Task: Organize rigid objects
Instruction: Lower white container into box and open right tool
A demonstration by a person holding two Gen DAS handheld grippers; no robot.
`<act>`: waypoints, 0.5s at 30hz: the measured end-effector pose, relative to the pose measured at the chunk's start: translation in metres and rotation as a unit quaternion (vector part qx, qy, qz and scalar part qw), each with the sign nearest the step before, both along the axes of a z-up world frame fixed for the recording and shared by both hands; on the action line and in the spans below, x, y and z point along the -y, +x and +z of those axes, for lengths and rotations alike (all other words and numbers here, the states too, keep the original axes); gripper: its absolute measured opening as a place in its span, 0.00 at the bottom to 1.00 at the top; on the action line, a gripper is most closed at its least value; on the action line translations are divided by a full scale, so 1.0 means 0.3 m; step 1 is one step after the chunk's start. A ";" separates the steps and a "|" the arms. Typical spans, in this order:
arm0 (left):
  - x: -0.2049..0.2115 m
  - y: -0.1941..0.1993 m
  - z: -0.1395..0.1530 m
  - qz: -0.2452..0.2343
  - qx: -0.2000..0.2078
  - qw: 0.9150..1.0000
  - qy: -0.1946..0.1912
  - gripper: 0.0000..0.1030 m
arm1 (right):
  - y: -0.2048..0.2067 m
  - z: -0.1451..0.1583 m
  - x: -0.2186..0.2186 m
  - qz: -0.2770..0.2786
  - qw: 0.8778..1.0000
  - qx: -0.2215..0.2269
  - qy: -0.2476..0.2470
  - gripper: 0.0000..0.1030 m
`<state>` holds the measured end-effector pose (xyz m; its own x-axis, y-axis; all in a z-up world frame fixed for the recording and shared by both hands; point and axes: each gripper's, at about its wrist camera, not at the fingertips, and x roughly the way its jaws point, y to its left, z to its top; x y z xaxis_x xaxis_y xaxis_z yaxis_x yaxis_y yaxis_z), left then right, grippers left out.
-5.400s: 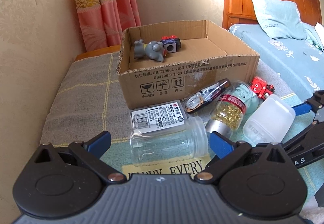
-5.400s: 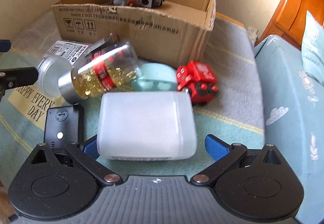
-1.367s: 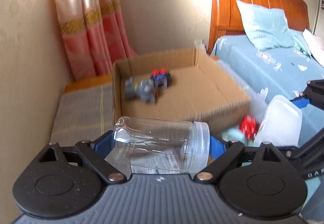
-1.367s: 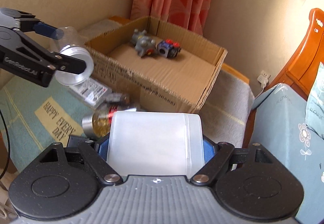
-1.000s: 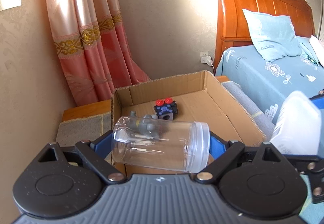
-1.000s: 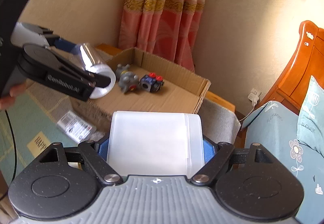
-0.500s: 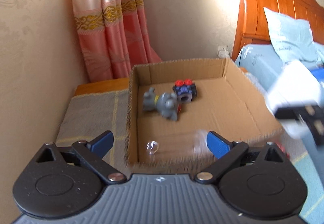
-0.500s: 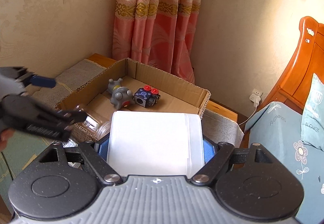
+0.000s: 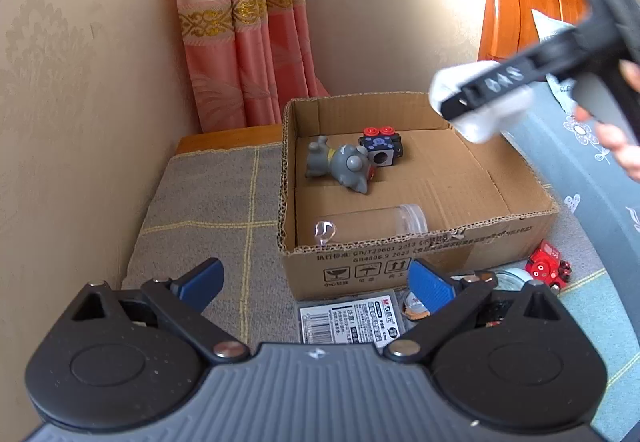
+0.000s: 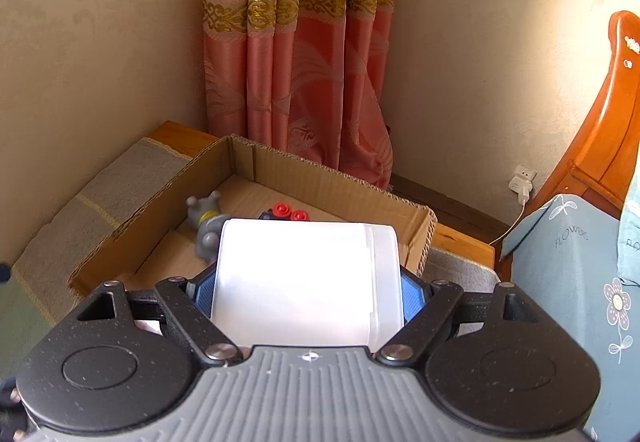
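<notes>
The white tub (image 10: 304,282) is squeezed between the blue pads of the right tool (image 10: 304,292), up in the air over the cardboard box (image 9: 500,238). Inside the box a clear jar (image 9: 372,224) lies on its side by the front wall. A gray toy (image 9: 340,164) and a block with red knobs (image 9: 380,150) lie farther back. The left tool (image 9: 316,282) is spread wide and holds nothing.
</notes>
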<state>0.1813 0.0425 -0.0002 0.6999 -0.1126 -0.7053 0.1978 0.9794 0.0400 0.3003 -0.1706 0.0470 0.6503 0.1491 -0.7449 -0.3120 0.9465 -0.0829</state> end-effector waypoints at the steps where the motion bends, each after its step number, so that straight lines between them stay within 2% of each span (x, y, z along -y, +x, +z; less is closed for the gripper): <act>1: -0.002 -0.001 0.000 0.000 -0.001 1.000 0.000 0.96 | 0.027 -0.006 -0.001 -0.003 1.000 -0.001 0.000 0.84; 6: -0.013 -0.004 0.005 0.007 0.001 1.000 0.001 0.96 | 0.154 -0.040 0.015 -0.030 0.999 -0.022 0.007 0.84; 9: -0.020 0.001 0.007 0.012 0.000 1.000 0.000 0.96 | 0.215 -0.052 0.020 -0.047 0.999 -0.018 0.012 0.84; 11: -0.026 0.004 0.006 0.013 -0.002 1.000 -0.004 0.96 | 0.235 -0.059 0.020 -0.048 0.999 -0.012 0.008 0.89; 13: -0.029 0.004 0.006 0.015 -0.003 1.000 -0.003 0.96 | 0.242 -0.067 0.013 -0.051 0.999 -0.013 -0.008 1.00; 15: -0.034 0.004 0.005 0.015 -0.002 1.000 -0.002 0.96 | 0.226 -0.065 0.015 -0.052 0.998 -0.012 -0.011 1.00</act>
